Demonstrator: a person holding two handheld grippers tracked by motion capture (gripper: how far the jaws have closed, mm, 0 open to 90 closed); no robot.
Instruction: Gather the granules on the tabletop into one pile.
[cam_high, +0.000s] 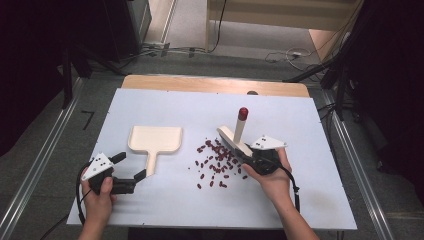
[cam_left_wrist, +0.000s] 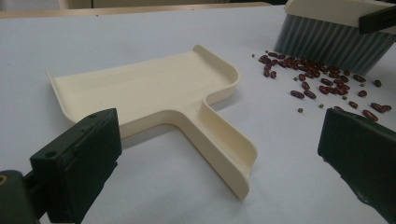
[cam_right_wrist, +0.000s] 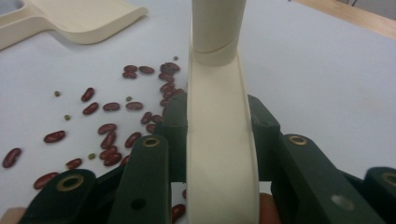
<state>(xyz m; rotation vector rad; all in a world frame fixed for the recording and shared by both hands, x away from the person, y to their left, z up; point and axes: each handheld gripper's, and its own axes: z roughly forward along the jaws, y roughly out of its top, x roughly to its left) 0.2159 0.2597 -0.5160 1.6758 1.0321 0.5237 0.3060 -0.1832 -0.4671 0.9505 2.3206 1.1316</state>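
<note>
Closest to me, at the near edge of the table, are the person's two hands, each with a gripper. The left gripper has its jaws spread wide with nothing between them, and it rests low over the sheet. Right ahead of it lies the cream dustpan, flat on the table, its handle running back toward those open jaws and ending just short of them. The long axis of the pan runs near-to-far, with the wide mouth on the far side. So the left hand is plainly the nearer one to the pan, and a short push forward would put the handle between the jaws.

The right gripper has its jaws clamped on the cream back of the brush, which stands bristles-down, its red-capped stem sticking up. The brush sits at the far right edge of the scattered red beans, which lie between it and the dustpan; I'd judge a sweep leftward would carry them toward the pan, though its mouth faces away rather than toward them.

All of it sits on a white sheet over a wooden tabletop. Beyond is grey floor with loose cables, metal rails down both sides, and dark stands.
</note>
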